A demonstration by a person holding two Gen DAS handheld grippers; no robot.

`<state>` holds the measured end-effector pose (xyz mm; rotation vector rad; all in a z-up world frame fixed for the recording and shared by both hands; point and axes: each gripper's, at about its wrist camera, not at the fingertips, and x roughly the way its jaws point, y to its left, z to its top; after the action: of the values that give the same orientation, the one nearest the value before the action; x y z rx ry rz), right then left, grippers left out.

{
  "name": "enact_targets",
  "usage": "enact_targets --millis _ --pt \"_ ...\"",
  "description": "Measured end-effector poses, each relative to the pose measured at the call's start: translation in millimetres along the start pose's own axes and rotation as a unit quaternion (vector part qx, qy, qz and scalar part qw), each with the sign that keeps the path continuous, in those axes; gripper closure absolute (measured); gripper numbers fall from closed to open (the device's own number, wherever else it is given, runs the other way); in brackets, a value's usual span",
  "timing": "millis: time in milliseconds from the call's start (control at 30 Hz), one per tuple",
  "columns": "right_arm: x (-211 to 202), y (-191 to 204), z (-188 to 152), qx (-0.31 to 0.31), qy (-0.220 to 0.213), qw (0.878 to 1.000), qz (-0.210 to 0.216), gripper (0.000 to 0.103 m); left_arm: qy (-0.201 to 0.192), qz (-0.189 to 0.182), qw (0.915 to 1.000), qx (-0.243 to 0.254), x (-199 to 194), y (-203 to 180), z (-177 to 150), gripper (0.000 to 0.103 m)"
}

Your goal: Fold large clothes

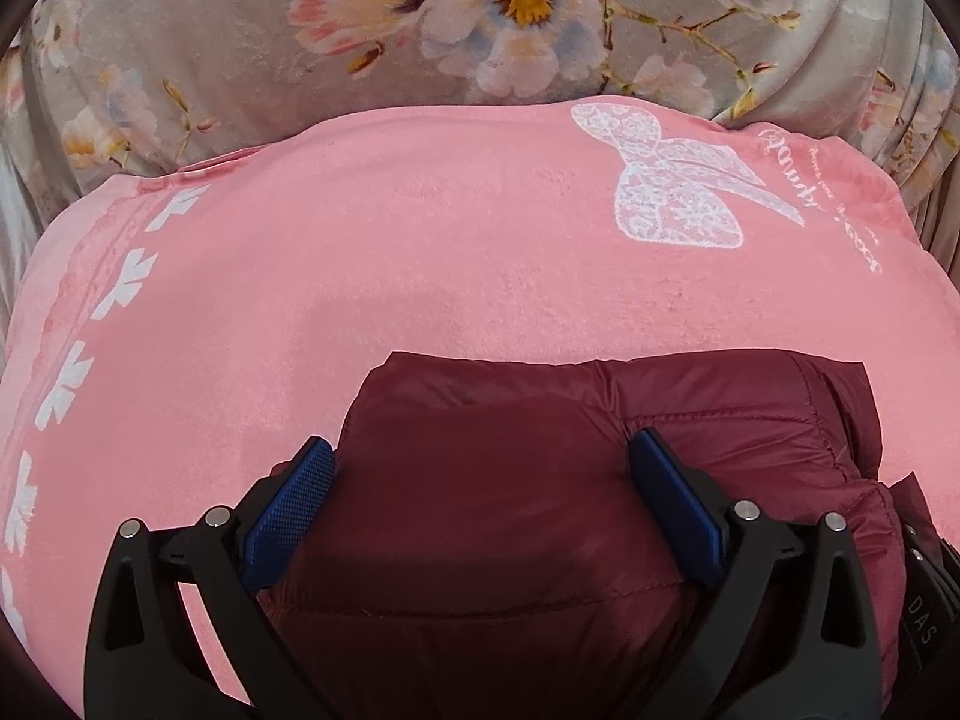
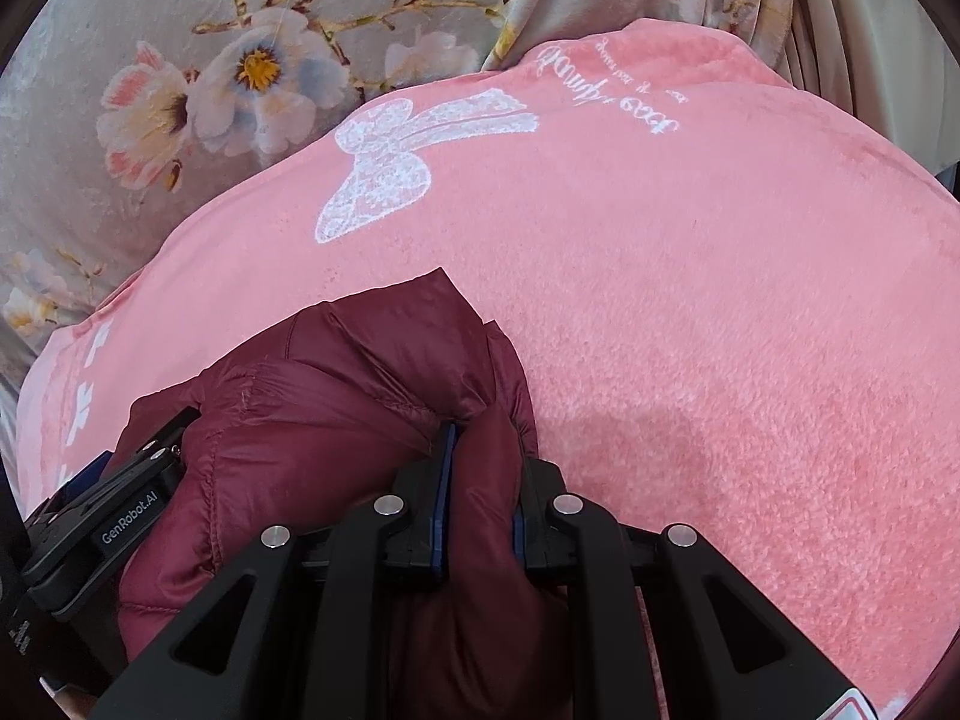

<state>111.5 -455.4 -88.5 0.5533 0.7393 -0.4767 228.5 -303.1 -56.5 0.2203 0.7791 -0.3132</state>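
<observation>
A dark red quilted jacket (image 1: 720, 414) lies bunched in a thick folded bundle on a pink fleece blanket (image 1: 420, 252). My left gripper (image 1: 480, 441) stands wide open over the bundle's left part. Its blue pads (image 1: 288, 510) straddle the padded bulk without squeezing it. In the right wrist view the same jacket (image 2: 312, 396) fills the lower left. My right gripper (image 2: 483, 456) is shut on a puffy fold at the jacket's right end, and the fabric bulges out between the narrow jaws.
The pink blanket (image 2: 720, 300) carries a white lace bow print (image 2: 384, 174), white script and a row of white leaf shapes (image 1: 120, 294) along its left edge. Grey floral bedding (image 1: 300, 72) lies beyond it. A pale ribbed surface (image 2: 870, 48) shows at the far right.
</observation>
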Motion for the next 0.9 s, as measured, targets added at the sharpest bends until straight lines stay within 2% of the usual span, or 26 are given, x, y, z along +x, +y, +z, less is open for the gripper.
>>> enact_targets --millis 733,833,900 --pt "-1 -5 2 0.015 0.001 1.000 0.016 0.090 0.000 0.022 0.9997 0.012 3 -6 0 0.006" --pt "-1 -11 3 0.031 0.003 0.999 0.038 0.089 0.003 0.022 0.9997 0.014 3 -6 1 0.006" --pt "0 -23 4 0.058 0.011 0.995 0.075 0.087 0.008 0.020 0.9997 0.015 3 -6 1 0.006"
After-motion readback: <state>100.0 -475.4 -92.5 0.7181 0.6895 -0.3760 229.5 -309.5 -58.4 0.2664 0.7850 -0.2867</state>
